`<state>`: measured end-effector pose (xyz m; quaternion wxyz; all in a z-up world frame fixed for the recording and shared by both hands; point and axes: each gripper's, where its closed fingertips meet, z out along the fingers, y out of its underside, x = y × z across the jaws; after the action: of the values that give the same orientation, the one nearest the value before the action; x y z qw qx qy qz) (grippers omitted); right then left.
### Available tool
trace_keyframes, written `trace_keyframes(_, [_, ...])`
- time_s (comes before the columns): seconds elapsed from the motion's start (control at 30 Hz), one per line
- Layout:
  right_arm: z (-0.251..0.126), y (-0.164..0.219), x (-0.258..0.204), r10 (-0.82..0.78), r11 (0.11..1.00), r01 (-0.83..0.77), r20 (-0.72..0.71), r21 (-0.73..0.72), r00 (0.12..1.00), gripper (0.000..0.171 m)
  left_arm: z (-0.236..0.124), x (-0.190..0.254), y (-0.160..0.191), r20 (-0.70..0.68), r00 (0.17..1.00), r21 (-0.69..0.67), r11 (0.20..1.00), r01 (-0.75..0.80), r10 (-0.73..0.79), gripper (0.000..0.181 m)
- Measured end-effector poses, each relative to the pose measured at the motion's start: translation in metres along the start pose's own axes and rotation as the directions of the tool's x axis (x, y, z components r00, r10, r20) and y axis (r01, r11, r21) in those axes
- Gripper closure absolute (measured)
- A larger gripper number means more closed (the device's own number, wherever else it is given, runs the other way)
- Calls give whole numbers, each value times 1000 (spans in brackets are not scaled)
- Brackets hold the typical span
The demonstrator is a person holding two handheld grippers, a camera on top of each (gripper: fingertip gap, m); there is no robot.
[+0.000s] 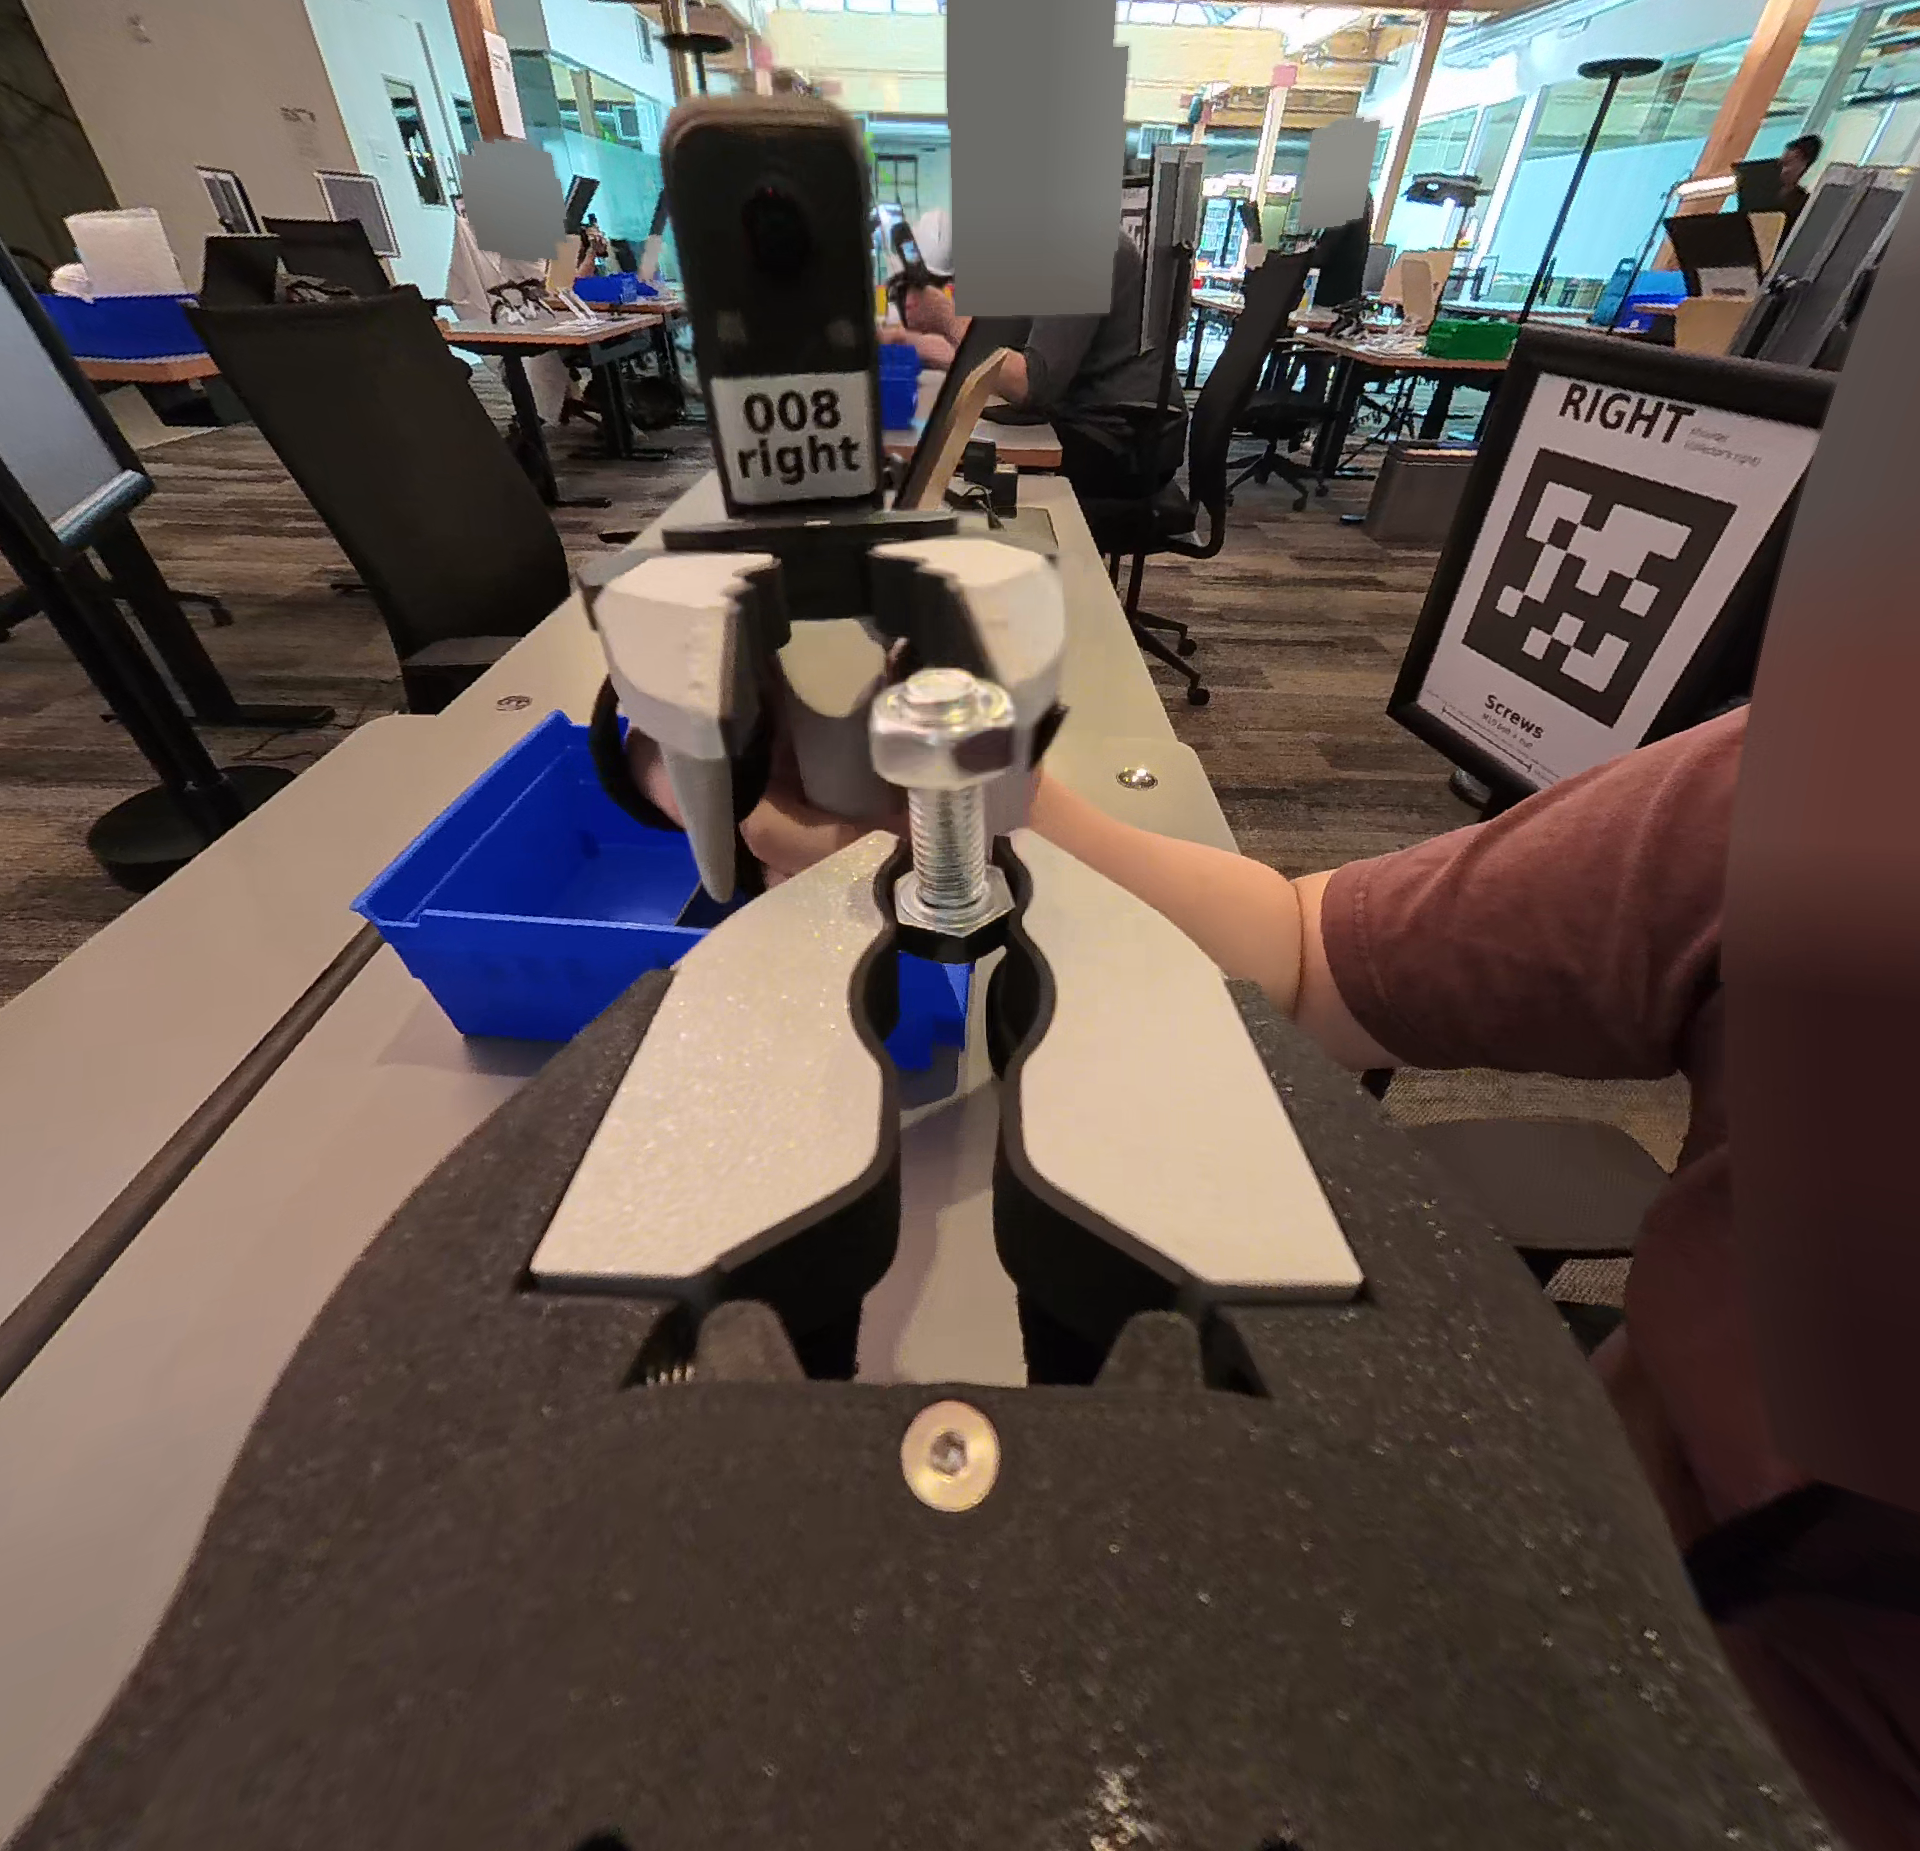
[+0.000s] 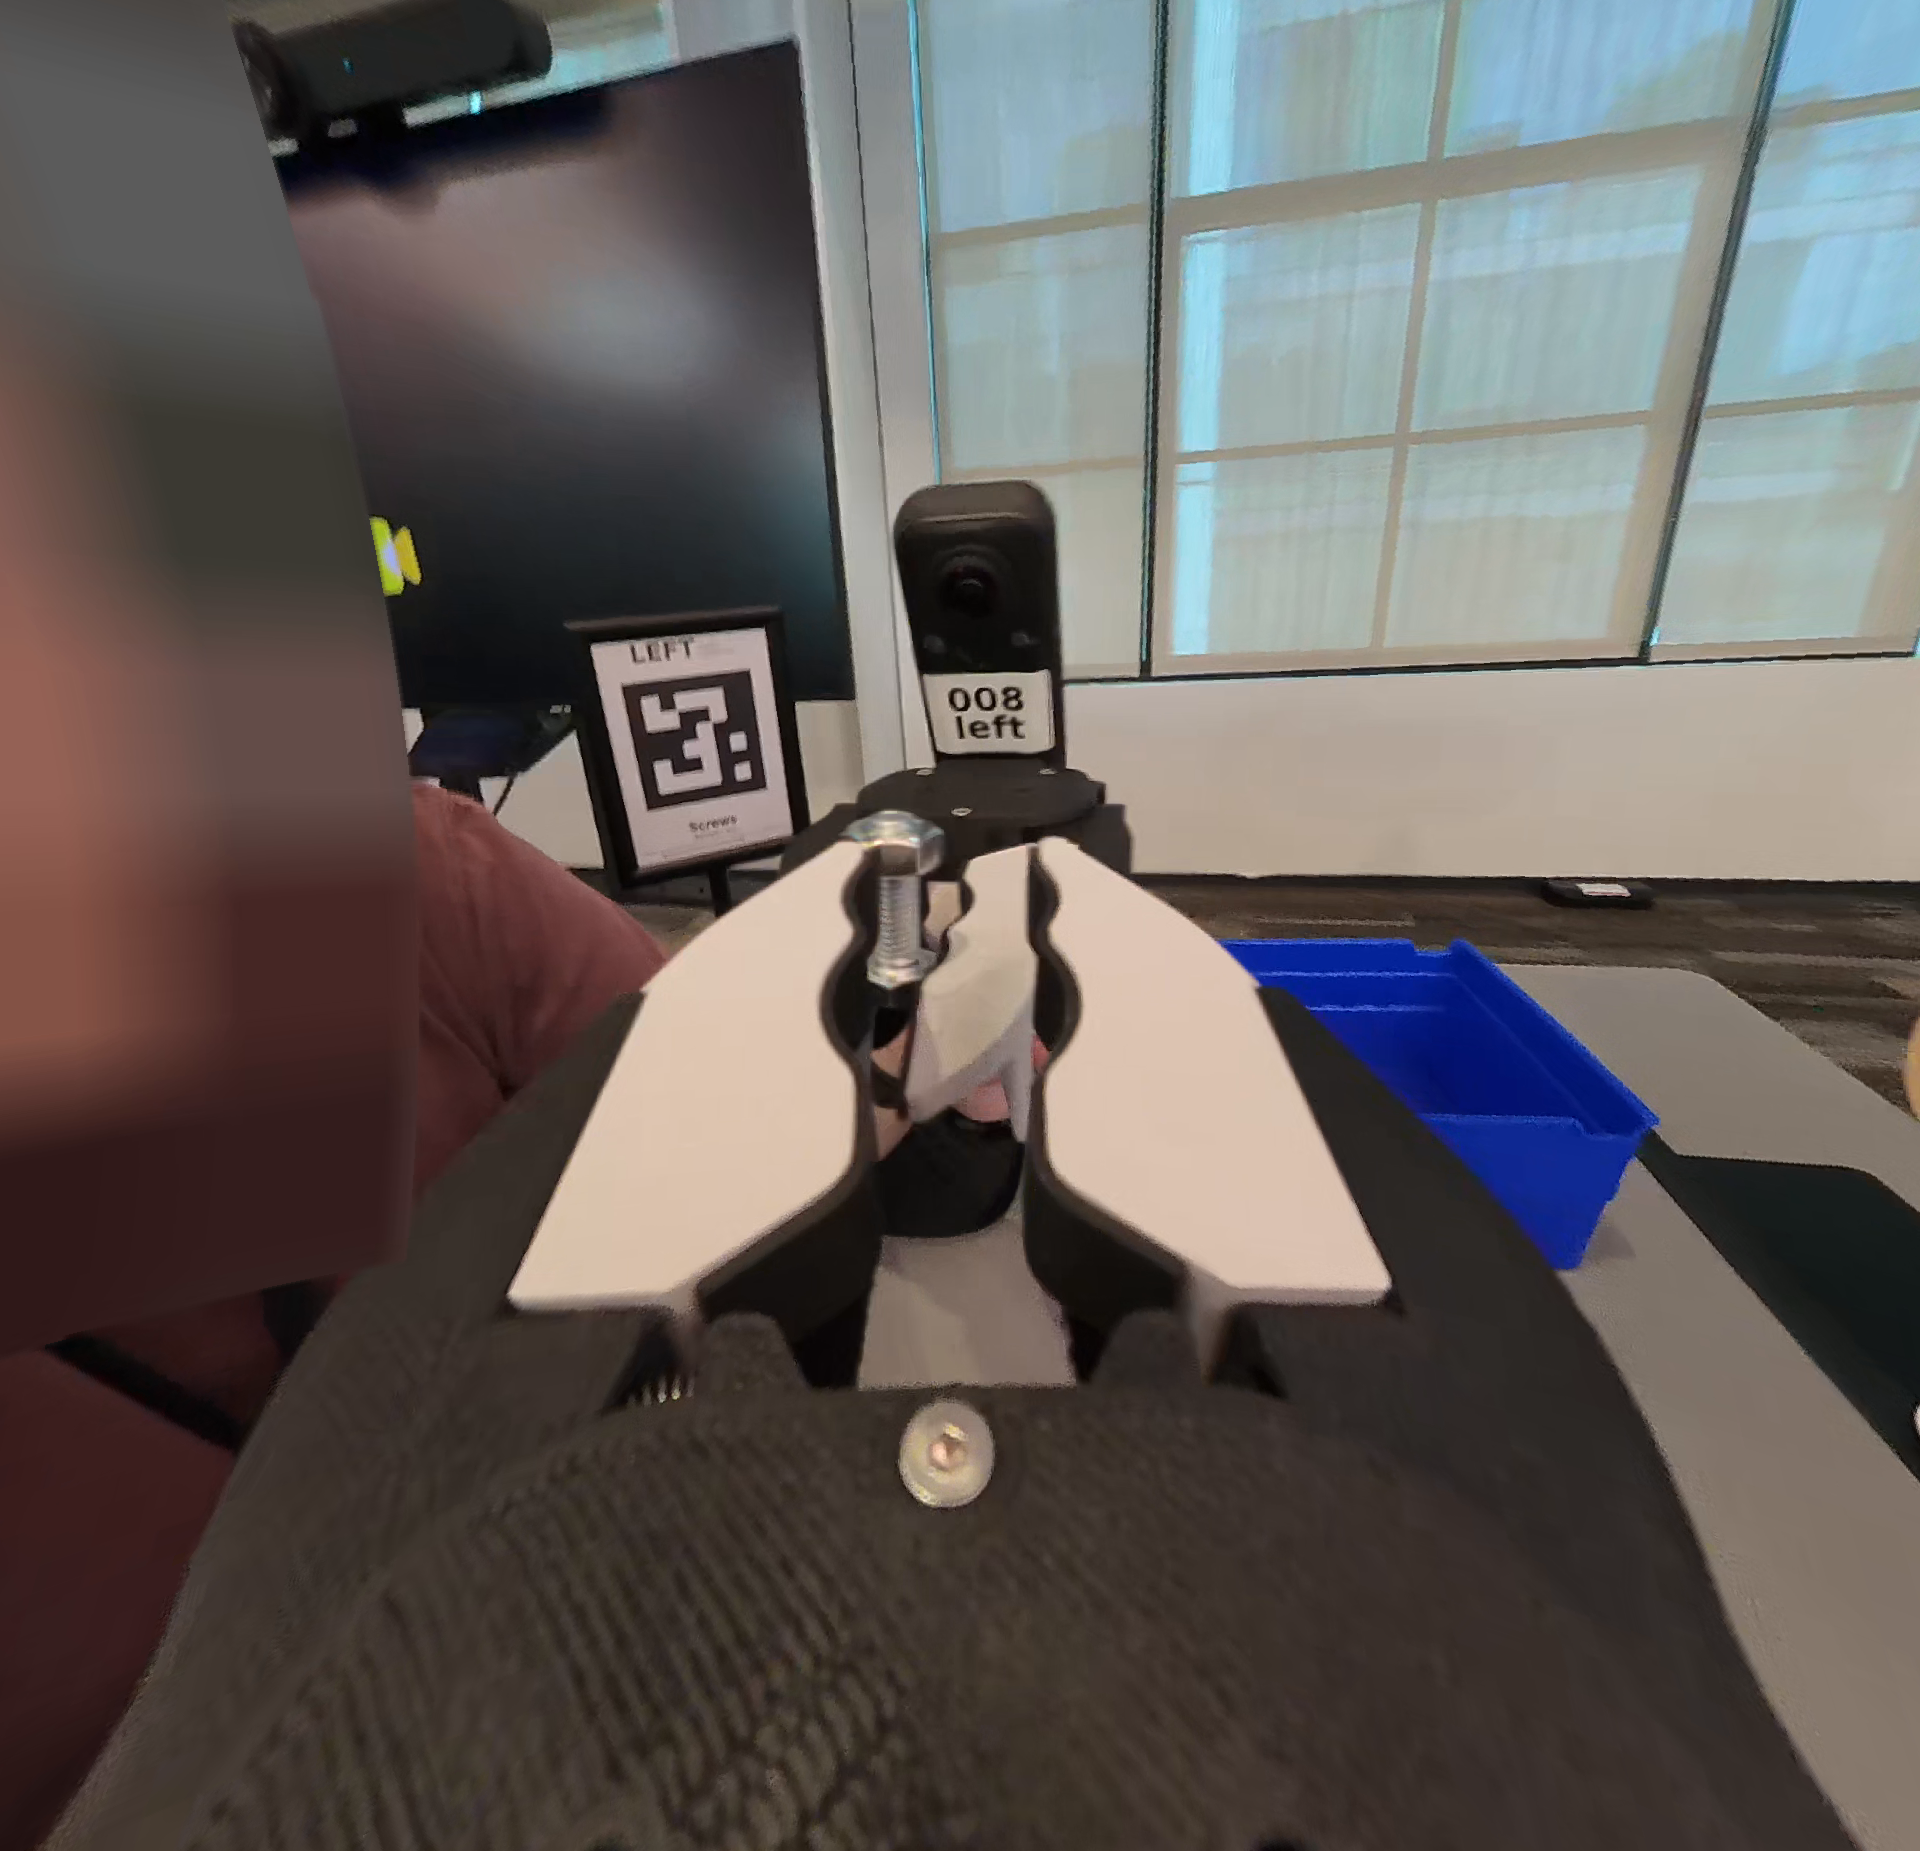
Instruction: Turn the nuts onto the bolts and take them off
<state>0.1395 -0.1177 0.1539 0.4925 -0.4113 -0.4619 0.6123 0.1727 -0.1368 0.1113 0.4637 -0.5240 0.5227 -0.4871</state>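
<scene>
A silver bolt [image 1: 945, 835] stands upright with a hex piece at each end. My left gripper [image 1: 951, 882] is shut on the lower hex end; I cannot tell which end is the nut. My right gripper [image 1: 831, 762] faces it from behind with its fingers wide apart, one finger just behind the upper hex [image 1: 940, 726]. In the right wrist view the bolt [image 2: 891, 908] stands beside the inner edge of the left finger, with room on its other side. My right gripper [image 2: 945, 866] is open. The left gripper's fingers [image 2: 966, 1022] show through the gap.
A blue bin [image 1: 520, 897] sits on the grey table [image 1: 208, 970], left of the grippers; in the right wrist view the blue bin [image 2: 1455, 1063] is on the right. A person's arm [image 1: 1195, 897] reaches in from the right. Framed marker signs [image 1: 1600, 565] [image 2: 691, 741] stand nearby. Spacing between my two grippers at the tips: around 5 cm.
</scene>
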Motion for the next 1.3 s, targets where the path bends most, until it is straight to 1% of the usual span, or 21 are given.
trace_keyframes(0.07, [-3,-4,0,1,1000,-1,1,20,1000,146,-3,2,-3,-16,1000,11,1000,9,-8,167])
trace_keyframes(0.17, [6,-5,-18,-44,999,43,60,8,997,139,-3,-1,-2,4,1000,0,1000,-7,7,167])
trace_keyframes(0.2, [10,-3,-20,-53,999,53,58,-4,997,135,-2,0,-2,0,1000,-1,1000,-6,6,167])
trace_keyframes(0.27, [15,4,-19,-58,997,60,39,-42,998,135,0,2,-1,-11,1000,-3,1000,-1,1,167])
trace_keyframes(0.33, [14,5,-9,-51,998,50,-5,-44,999,135,1,4,0,-13,1000,-7,1000,-8,8,167])
trace_keyframes(0.4, [6,2,-4,-13,1000,13,0,-17,1000,137,0,3,-1,2,1000,-8,1000,-13,13,167])
trace_keyframes(0.43, [2,0,-1,8,1000,-8,-4,-4,1000,143,-1,2,-2,6,1000,-2,1000,-11,11,167])
trace_keyframes(0.47, [-1,-2,2,16,1000,-16,-14,5,1000,144,-3,2,-3,-1,1000,3,1000,-6,6,167])
trace_keyframes(0.53, [1,-3,-3,0,1000,0,0,-2,1000,143,-5,1,-5,-1,1000,9,1000,0,0,167])
trace_keyframes(0.6, [9,1,-11,-33,999,34,14,-34,999,138,-3,1,-3,-2,1000,0,1000,-3,3,167])
trace_keyframes(0.7, [18,6,-12,-67,996,66,-12,-66,998,138,1,4,1,-13,1000,-18,1000,-6,6,167])
trace_keyframes(0.87, [-1,-3,-2,0,1000,0,-7,-8,1000,142,0,3,-1,5,1000,-8,1000,-14,14,167])
trace_keyframes(0.93, [-4,-7,-4,-9,1000,9,-1,5,1000,143,-2,3,-3,-6,1000,-5,1000,-4,4,167])
trace_keyframes(1.03, [7,-3,-15,-52,998,53,15,-28,999,138,0,2,0,4,1000,-21,1000,-15,15,167])
trace_keyframes(1.13, [15,2,-12,-67,996,66,-19,-57,998,139,3,4,2,-7,1000,-23,1000,-12,11,167])
trace_keyframes(1.17, [12,3,-10,-64,996,63,-21,-57,998,138,3,5,2,-7,1000,-23,1000,-14,14,167])
trace_keyframes(1.23, [3,-2,-6,-33,999,32,-9,-28,999,143,2,3,0,9,1000,-20,1000,-16,17,167])
trace_keyframes(1.3, [-8,-9,2,-13,1000,14,-40,14,999,148,-1,4,-2,-4,1000,-8,1000,-11,11,167])
